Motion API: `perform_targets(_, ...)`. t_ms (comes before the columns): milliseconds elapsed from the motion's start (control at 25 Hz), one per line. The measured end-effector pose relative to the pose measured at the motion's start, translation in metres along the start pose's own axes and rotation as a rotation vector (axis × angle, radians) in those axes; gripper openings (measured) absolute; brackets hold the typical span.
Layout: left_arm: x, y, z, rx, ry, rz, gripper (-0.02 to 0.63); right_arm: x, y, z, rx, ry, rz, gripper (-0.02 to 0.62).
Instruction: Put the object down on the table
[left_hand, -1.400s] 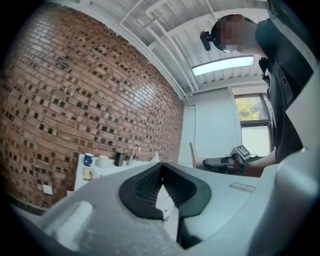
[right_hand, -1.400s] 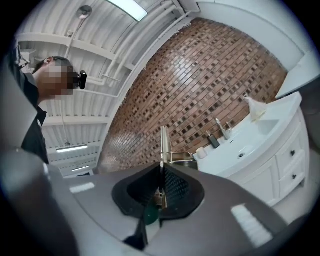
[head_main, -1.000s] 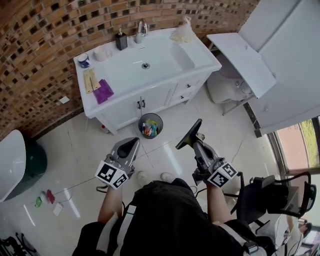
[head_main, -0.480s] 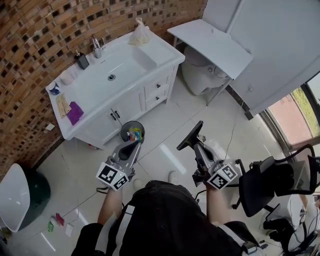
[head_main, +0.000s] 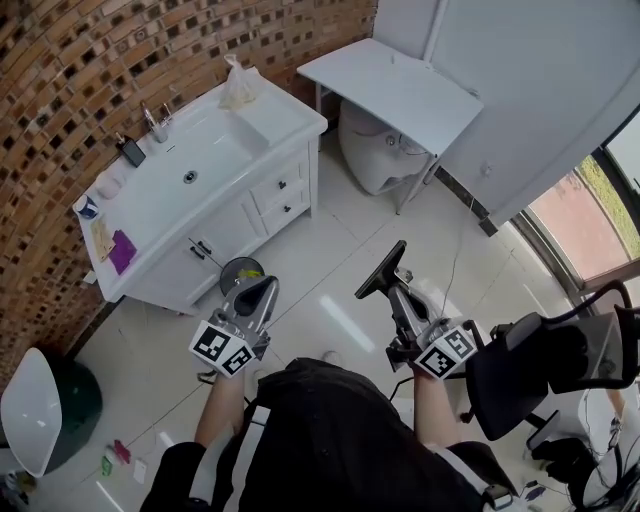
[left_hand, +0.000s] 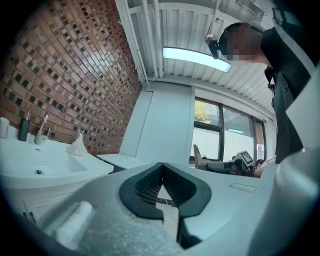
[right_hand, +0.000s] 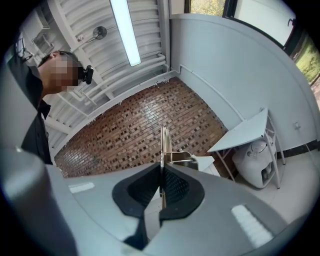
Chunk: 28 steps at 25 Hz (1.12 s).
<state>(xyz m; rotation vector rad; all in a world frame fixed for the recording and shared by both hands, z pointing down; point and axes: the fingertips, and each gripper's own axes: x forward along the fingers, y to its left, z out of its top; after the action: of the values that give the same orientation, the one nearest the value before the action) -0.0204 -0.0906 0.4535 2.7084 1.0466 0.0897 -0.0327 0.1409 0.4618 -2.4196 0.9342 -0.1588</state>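
Observation:
My right gripper (head_main: 393, 290) is shut on a thin, flat dark object (head_main: 380, 270) that sticks up and forward from its jaws. The right gripper view shows that object (right_hand: 163, 145) edge-on, a slim plate with a metal piece on its side, clamped between the pads of the right gripper (right_hand: 161, 176). My left gripper (head_main: 262, 288) is shut with nothing in it; its pads meet in the left gripper view (left_hand: 161, 181). The white table (head_main: 390, 88) stands ahead against the white wall, well beyond both grippers, and shows again at the right (right_hand: 246, 132).
A white vanity with a sink (head_main: 190, 178) lines the brick wall at left, with small items on top. A round bin (head_main: 240, 270) stands before it. A white rounded fixture (head_main: 375, 152) sits under the table. A black chair (head_main: 545, 365) is at right. The floor is glossy tile.
The view has swung right: the vanity slid toward the left edge and the white table came nearer the middle. Both grippers kept their pose, the right still clamped on the flat object.

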Motion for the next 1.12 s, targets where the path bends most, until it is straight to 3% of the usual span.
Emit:
perform_targets(240, 0.057, -0.026, 0.002, -0.025, -0.018, -0.068, 0.002, -0.040, -0.043, 0.019, 0.016, -0.038, -0.068, 0.009)
perform_targets(440, 0.078, -0.024, -0.005, -0.024, 0.021, -0.109, 0.002, -0.041, -0.061, 0.018, 0.049, -0.071, -0.105, 0.008)
perform_targets(880, 0.134, 0.032, 0.012, -0.032, 0.001, -0.179, 0.002, 0.013, -0.087, 0.042, 0.036, -0.107, -0.175, 0.008)
perform_targets(1120, 0.148, 0.087, 0.022, -0.066, -0.007, -0.186, 0.000, 0.063, -0.091, 0.049, 0.019, -0.116, -0.182, 0.008)
